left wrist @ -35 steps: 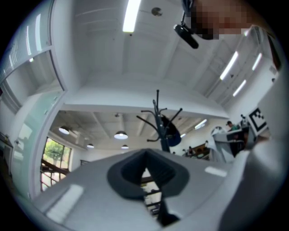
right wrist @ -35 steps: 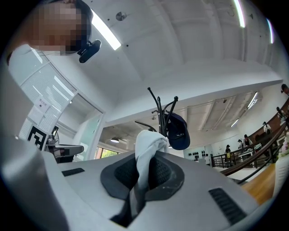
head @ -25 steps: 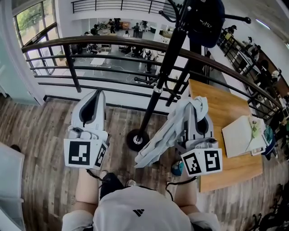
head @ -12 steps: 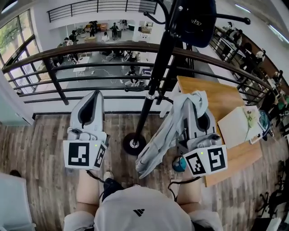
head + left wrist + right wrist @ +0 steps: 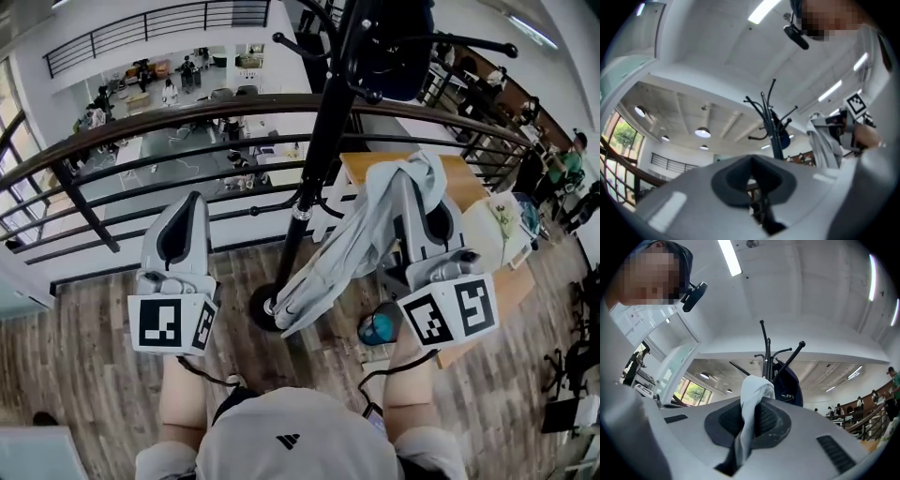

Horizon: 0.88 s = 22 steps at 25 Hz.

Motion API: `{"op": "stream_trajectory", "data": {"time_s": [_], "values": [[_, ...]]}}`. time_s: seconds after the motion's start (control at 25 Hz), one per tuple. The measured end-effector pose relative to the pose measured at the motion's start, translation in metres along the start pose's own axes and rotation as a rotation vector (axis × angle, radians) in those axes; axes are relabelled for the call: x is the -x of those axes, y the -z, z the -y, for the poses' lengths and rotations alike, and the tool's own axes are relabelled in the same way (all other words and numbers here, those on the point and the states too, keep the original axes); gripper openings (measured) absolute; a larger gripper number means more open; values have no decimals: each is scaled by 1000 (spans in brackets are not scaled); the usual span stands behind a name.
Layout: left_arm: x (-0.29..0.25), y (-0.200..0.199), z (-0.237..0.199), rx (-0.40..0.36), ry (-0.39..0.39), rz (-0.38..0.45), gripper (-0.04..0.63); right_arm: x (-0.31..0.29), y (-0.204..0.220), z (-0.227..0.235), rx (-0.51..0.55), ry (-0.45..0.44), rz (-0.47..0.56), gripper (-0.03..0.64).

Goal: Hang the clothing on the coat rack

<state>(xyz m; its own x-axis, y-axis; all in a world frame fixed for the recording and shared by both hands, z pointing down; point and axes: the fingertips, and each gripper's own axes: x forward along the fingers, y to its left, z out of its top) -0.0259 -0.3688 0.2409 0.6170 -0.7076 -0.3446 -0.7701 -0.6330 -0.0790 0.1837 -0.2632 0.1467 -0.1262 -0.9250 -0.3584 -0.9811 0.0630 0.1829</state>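
A light grey garment (image 5: 349, 248) hangs from my right gripper (image 5: 415, 186), which is shut on its upper end; the cloth drapes down to the left toward the rack's base. In the right gripper view the grey garment (image 5: 751, 401) bulges out between the shut jaws of my right gripper (image 5: 750, 420). The black coat rack (image 5: 319, 141) rises just left of it, and a dark navy garment (image 5: 398, 42) hangs at the rack's top. Left of the pole, my left gripper (image 5: 193, 201) is shut with nothing in it. The left gripper view shows the left gripper (image 5: 751, 182) below the coat rack (image 5: 771, 129).
A dark curved railing (image 5: 141, 141) runs behind the rack, with a lower floor beyond it. A wooden table (image 5: 473, 169) stands at the right with a white item (image 5: 497, 225) on it. A teal cup (image 5: 380, 329) is near the right gripper. The rack's round base (image 5: 263, 307) rests on the wood floor.
Both grippers have risen and come nearer the rack. The right gripper has carried the grey garment up and closer to the pole. The left gripper stays shut and empty.
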Motion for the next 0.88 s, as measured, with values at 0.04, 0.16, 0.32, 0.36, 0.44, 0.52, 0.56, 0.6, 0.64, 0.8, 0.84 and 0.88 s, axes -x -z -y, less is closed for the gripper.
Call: {"op": "stream_trajectory", "data": {"time_s": [0.04,0.16,0.32,0.36,0.44,0.52,0.56,0.6,0.64,0.8,0.84,0.88], "values": [[-3,2,-1,4,13,1,8,-4,-3,1,15,9,1,9],[-14,4,-3,16,56,8,8,-13,-15,7,38,40,4,9],[-25,7,-11,32,96,12,8,-27,-29,13,56,79,0,9],[-26,10,-14,38,106,13,8,-30,-31,12,62,89,-2,9],[-26,13,-20,48,130,15,8,-35,-38,7,78,106,-5,9],[-24,12,-24,56,148,18,8,-40,-51,1,102,109,-5,9],[-24,11,-26,60,156,20,8,-41,-57,-1,113,112,-5,9],[-25,11,-27,65,166,22,8,-42,-62,-1,120,123,-6,9],[-28,10,-26,70,177,23,8,-43,-67,2,126,136,-9,9],[-46,11,-12,82,211,19,8,-45,-84,25,161,170,-15,9],[-48,12,-9,84,217,19,8,-45,-87,29,168,178,-14,9],[-48,14,-8,87,223,19,8,-45,-89,30,171,183,-14,9]]}}
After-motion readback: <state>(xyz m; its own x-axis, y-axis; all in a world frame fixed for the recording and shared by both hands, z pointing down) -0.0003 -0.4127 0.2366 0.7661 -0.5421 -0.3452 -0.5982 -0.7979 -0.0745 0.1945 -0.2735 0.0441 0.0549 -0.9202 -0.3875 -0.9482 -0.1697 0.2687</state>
